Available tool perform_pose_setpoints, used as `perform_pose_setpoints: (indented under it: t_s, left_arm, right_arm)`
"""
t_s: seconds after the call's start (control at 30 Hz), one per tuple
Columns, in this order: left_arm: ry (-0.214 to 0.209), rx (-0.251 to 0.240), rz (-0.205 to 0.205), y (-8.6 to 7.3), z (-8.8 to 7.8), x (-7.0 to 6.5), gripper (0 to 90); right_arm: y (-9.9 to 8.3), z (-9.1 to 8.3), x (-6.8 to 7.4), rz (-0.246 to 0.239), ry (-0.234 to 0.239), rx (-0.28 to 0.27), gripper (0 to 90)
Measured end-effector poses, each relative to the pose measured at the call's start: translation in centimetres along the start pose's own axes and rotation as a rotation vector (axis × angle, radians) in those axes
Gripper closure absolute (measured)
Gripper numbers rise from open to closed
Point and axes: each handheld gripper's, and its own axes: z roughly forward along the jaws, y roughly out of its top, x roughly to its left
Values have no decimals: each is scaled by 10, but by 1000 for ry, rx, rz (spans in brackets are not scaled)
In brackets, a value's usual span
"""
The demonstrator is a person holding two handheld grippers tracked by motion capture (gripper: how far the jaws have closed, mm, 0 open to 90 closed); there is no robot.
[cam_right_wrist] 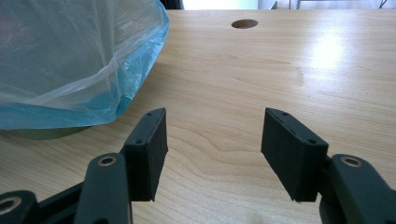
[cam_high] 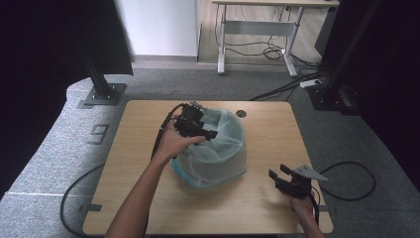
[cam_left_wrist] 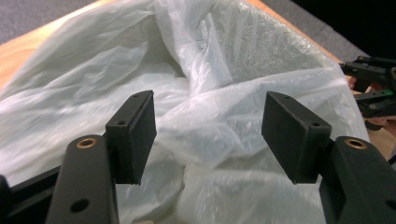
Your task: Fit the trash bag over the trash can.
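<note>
Two black pads of the left gripper point(cam_left_wrist: 208, 140) are seen closest in its own view, set well apart with crumpled translucent white plastic bag point(cam_left_wrist: 196, 93) lying beyond and between them; nothing is pressed by either pad, though the film appears to come very near the gap, and contact cannot be judged for certain. From the high view, the left gripper point(cam_high: 205, 131) is held over the near-left rim of the bag point(cam_high: 218, 153), which is draped over a rounded bin at the middle of the wooden table point(cam_high: 148, 198). A blue-tinted lower edge of the bag point(cam_right_wrist: 70, 70) is seen just ahead and to the left of the right gripper point(cam_right_wrist: 212, 149), whose pads are likewise spread wide over bare wood with nothing between them. The right gripper point(cam_high: 278, 174) is held low, well apart from the bag, on its right side. A round hole in the table point(cam_right_wrist: 244, 23) lies far ahead of those pads.
</note>
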Motion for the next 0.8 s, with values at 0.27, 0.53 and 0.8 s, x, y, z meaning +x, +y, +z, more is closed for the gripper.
perform_pose_setpoints:
  t_s: [0.27,0.53,0.8]
  left_arm:
    - [19,-72,-12,-27,-27,8,340]
    - [45,-146,-4,-46,-47,12,338]
    - [96,-190,19,-74,-65,15,338]
  right_arm:
    - [-1,0,2,2,1,6,397]
    - [-2,0,0,12,-5,15,397]
    - [-3,2,1,3,-3,29,396]
